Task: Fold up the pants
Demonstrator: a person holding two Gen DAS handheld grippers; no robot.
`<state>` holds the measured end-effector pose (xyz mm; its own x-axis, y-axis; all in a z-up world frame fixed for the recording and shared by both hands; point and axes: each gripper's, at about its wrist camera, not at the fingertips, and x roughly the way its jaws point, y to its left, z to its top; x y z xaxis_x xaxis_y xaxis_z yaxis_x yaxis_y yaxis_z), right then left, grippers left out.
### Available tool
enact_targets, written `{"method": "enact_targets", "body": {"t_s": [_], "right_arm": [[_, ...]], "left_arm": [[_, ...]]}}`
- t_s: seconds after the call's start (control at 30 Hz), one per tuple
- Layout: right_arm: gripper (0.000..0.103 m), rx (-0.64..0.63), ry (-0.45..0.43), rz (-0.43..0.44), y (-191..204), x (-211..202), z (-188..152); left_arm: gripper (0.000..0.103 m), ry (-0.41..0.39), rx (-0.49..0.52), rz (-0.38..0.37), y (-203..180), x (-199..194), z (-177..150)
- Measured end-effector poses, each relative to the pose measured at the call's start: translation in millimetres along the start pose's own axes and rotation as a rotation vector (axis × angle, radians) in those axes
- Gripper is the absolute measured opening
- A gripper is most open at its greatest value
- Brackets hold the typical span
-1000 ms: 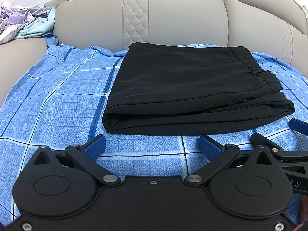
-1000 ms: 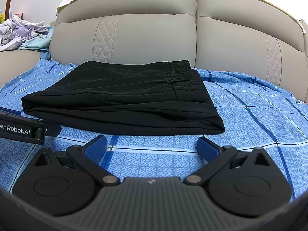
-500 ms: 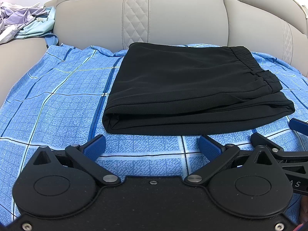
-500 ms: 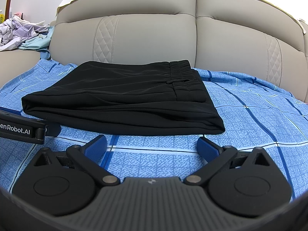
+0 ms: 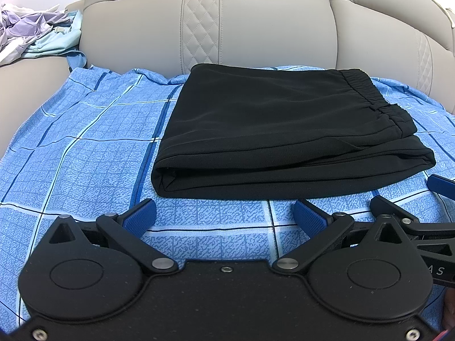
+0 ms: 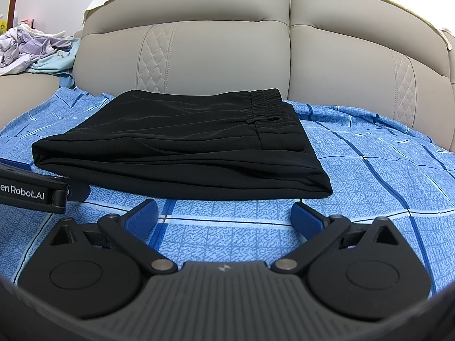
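Note:
The black pants [image 5: 278, 130] lie folded into a flat rectangle on the blue checked sheet [image 5: 85, 147], with the elastic waistband on top at the right side. They also show in the right wrist view [image 6: 182, 147]. My left gripper [image 5: 224, 216] is open and empty, just in front of the pants' near edge, not touching them. My right gripper [image 6: 224, 213] is open and empty, just in front of the same edge, further right. Each gripper's side shows at the edge of the other's view.
The sheet covers the seat of a beige sofa [image 6: 227, 56], whose backrest rises right behind the pants. A pile of loose clothes [image 5: 34, 34] lies on the left armrest. The sheet stretches bare to the left [image 5: 57, 170] and to the right [image 6: 384, 156].

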<state>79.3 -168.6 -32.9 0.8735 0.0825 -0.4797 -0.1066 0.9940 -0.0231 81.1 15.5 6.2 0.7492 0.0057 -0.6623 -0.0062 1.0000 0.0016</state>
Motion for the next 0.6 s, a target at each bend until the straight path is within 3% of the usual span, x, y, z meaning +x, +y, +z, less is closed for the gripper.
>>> {"method": "enact_targets", "body": {"t_s": [0.6], "right_arm": [[0.103, 0.0, 0.0, 0.0, -0.2, 0.4, -0.3]], "left_arm": [[0.103, -0.019, 0.01, -0.005, 0.4, -1.6, -2.3]]}}
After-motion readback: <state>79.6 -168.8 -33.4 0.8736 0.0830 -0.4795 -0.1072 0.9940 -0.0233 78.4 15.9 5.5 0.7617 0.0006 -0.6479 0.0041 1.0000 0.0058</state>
